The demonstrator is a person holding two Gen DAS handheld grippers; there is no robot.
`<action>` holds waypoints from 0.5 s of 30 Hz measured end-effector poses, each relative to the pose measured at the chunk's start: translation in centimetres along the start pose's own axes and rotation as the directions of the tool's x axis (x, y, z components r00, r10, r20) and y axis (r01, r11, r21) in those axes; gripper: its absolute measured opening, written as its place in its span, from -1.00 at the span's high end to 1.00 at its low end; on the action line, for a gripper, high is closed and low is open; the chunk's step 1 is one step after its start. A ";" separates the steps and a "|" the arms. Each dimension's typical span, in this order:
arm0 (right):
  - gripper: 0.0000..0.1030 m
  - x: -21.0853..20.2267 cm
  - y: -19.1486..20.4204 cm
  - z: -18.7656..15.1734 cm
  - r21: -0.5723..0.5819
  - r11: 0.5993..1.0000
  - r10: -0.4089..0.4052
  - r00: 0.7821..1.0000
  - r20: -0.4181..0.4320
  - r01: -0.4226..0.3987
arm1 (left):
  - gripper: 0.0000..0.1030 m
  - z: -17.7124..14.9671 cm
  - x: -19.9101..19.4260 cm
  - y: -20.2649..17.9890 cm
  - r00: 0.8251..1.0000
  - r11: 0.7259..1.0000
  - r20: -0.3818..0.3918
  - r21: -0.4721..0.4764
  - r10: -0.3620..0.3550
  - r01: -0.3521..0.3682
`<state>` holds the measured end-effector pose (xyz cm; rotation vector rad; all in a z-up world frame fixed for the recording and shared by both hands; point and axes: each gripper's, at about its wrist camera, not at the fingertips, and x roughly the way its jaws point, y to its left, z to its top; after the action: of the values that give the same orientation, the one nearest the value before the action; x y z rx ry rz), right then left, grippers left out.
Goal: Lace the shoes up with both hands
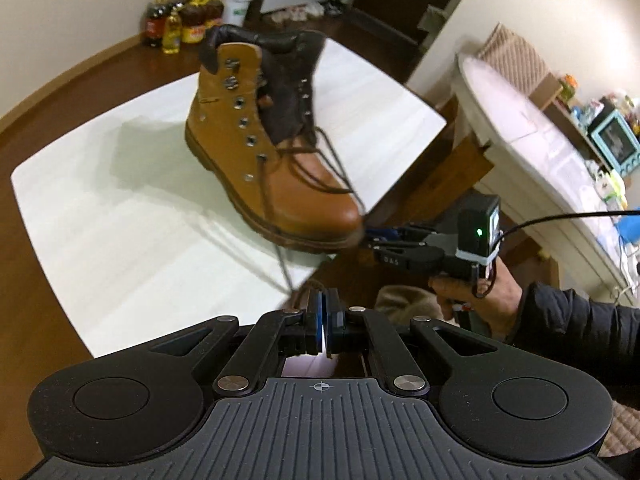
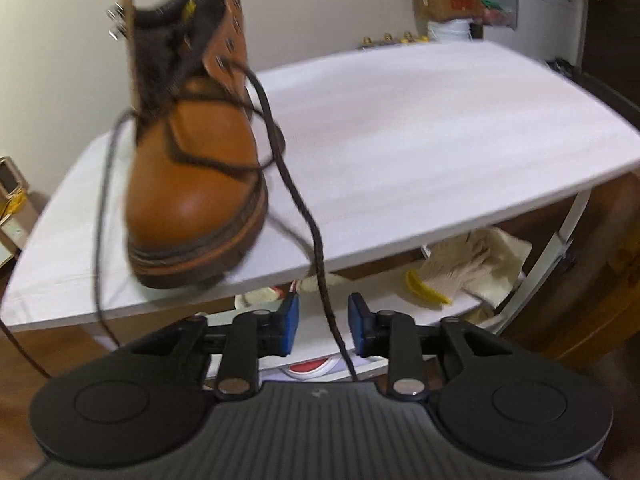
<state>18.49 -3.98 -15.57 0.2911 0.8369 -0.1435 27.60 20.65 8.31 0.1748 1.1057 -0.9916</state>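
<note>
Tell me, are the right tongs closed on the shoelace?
No, the right tongs stand open, and the shoelace hangs loose through the gap between the blue pads.

Left gripper [image 1: 323,322] sits low and close in its own view, blue pads [image 1: 318,326] pressed together with no gap between them, linkage arms folded inward. Whether anything is pinched there is hard to tell. Over on the right, the right gripper [image 2: 323,326] has its jaws standing apart, blue pads [image 2: 291,326] facing each other across a clear gap. From the left camera, the right gripper [image 1: 370,238] is seen side-on, pointing leftward and roughly level, gripped from below by the person's right hand [image 1: 476,298], with a dark jacket sleeve running off to the right edge.
</note>
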 end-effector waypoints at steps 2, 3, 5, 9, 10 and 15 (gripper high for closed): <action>0.94 0.0 0.4 -0.1 -0.020 0.999 -0.033 0.999 -0.002 0.032 | 0.98 1.1 0.6 1.7 1.000 1.000 -0.022 0.013 -0.012 0.012; 0.94 -0.7 0.5 0.2 -0.035 0.997 -0.070 0.998 -0.001 0.070 | 0.98 1.5 0.8 2.3 1.000 1.000 -0.023 0.012 -0.019 0.019; 0.95 -2.2 0.5 1.2 -0.063 0.989 -0.132 0.991 0.008 0.132 | 0.98 2.3 0.9 3.0 0.999 0.999 -0.008 0.014 -0.037 0.037; 0.95 -6.1 0.7 6.4 -0.255 0.922 -0.276 0.957 0.093 0.291 | 0.98 3.4 0.4 3.3 0.997 0.998 0.032 0.008 -0.068 0.068; 0.95 -6.7 0.7 7.6 -0.293 0.902 -0.294 0.949 0.116 0.316 | 0.98 3.7 0.3 3.2 0.995 0.996 0.049 0.000 -0.084 0.084; 0.94 -8.0 0.7 15.5 -0.399 0.852 -0.268 0.937 0.225 0.340 | 0.98 4.5 0.3 2.9 0.992 0.995 0.087 -0.032 -0.097 0.100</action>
<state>24.30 -8.06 0.36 -0.2766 0.7255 -0.2696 32.73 19.58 9.26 0.0485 1.0616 -1.0563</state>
